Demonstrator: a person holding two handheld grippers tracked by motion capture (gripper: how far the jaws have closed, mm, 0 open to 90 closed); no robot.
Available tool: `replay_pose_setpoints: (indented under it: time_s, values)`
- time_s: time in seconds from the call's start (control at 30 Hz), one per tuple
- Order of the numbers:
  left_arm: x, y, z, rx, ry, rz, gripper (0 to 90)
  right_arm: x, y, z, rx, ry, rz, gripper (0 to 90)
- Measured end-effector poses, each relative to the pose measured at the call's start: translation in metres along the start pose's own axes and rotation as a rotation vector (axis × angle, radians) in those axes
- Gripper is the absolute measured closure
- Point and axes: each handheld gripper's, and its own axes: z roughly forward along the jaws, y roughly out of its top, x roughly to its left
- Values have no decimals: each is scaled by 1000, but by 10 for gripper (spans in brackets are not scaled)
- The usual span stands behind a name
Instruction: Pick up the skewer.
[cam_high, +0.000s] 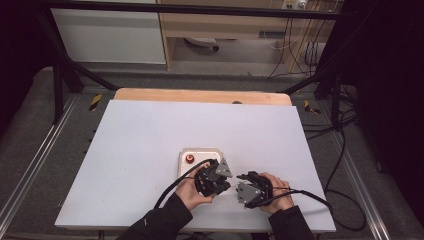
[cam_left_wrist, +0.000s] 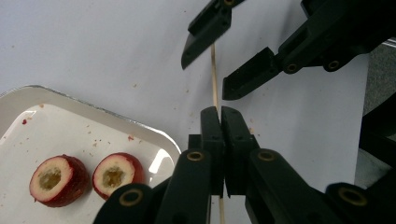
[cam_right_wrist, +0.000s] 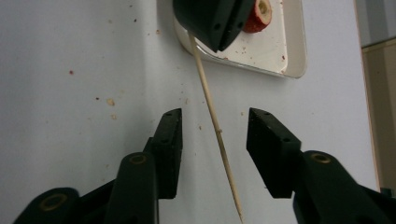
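Left gripper view: left claw (cam_left_wrist: 219, 116) clamped tight on a thin wooden skewer (cam_left_wrist: 214, 74), which runs on past the jaw tips to the right claw (cam_left_wrist: 210, 74) farther off, whose jaws stand apart either side of it over the white desk (cam_left_wrist: 93, 42). Right gripper view: right claw (cam_right_wrist: 214, 135) partly open, skewer (cam_right_wrist: 215, 128) between the jaws, neither pad touching. High view: both claws near the desk's front edge, just beside a white tray (cam_left_wrist: 161, 140) holding two cored red fruit halves (cam_left_wrist: 58, 179).

2 fruit halves (cam_left_wrist: 58, 180) (cam_left_wrist: 117, 173) – 1 skewer (cam_right_wrist: 210, 109) – 1 tray (cam_left_wrist: 154, 135)
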Motion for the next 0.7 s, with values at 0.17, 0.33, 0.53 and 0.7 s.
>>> replay_pose_setpoints:
  time_s: [0.17, 0.33, 0.53, 0.7]
  values:
    - [-2, 1, 3, 3, -9, 2, 883, 3, 2, 1, 7, 9, -72, 687]
    - [-2, 0, 4, 10, -16, 6, 883, 5, 3, 3, 28, 16, -116, 748]
    - [0, -3, 4, 14, -18, 3, 883, 7, 3, 5, 50, 8, -135, 810]
    - [0, -4, 4, 16, -22, 2, 883, 7, 3, 6, 57, 10, -144, 862]
